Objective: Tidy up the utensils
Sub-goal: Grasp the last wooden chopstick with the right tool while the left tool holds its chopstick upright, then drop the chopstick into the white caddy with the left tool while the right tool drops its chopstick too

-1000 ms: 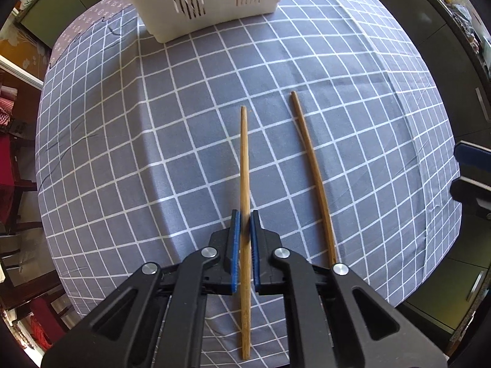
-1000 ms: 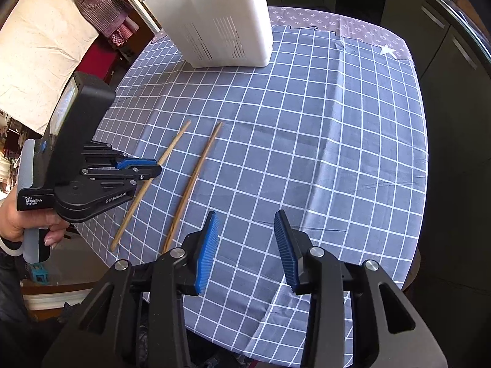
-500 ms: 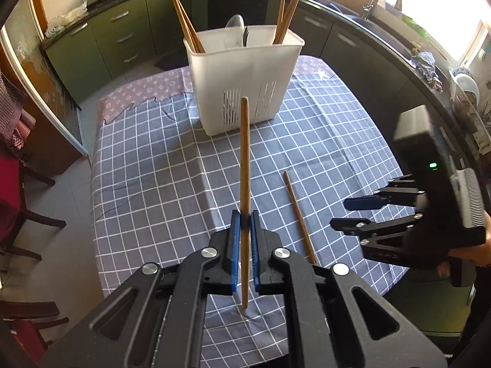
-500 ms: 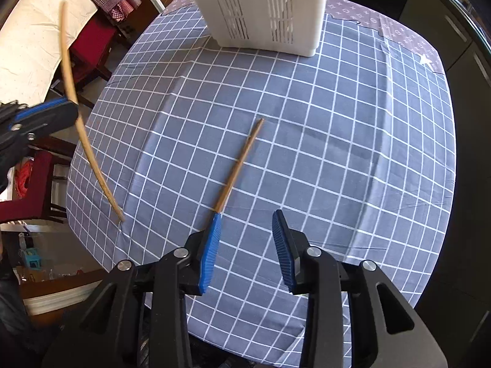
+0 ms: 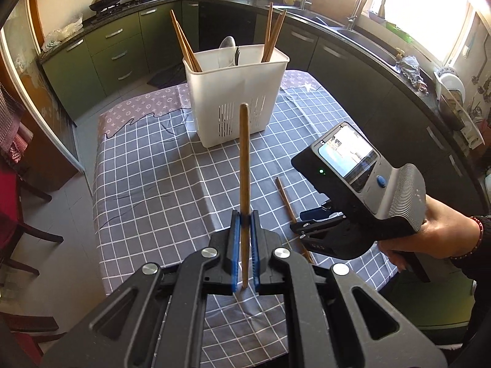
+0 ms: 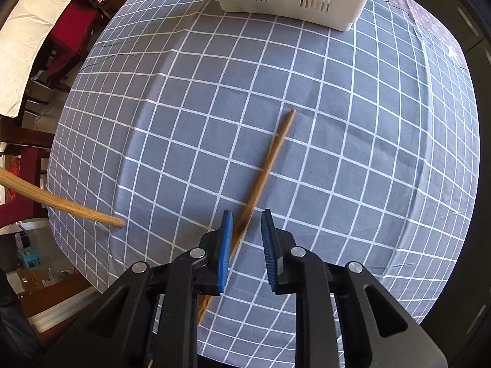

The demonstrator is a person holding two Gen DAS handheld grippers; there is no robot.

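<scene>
A kitchen table under a grey checked tablecloth [image 5: 147, 165] sits among green cabinets. The left gripper [image 5: 244, 233] pinches a plain brown wooden chopstick [image 5: 244, 165] between pressed blue pads, its shaft running forward from the jaws, raised off the cloth. A second chopstick [image 6: 267, 165] lies flat, its near part between the spread jaws of the right gripper [image 6: 246, 239], untouched. No legible writing. Ahead of both jaws stands a white slotted utensil holder [image 5: 236, 92] containing chopsticks and a spoon.
</scene>
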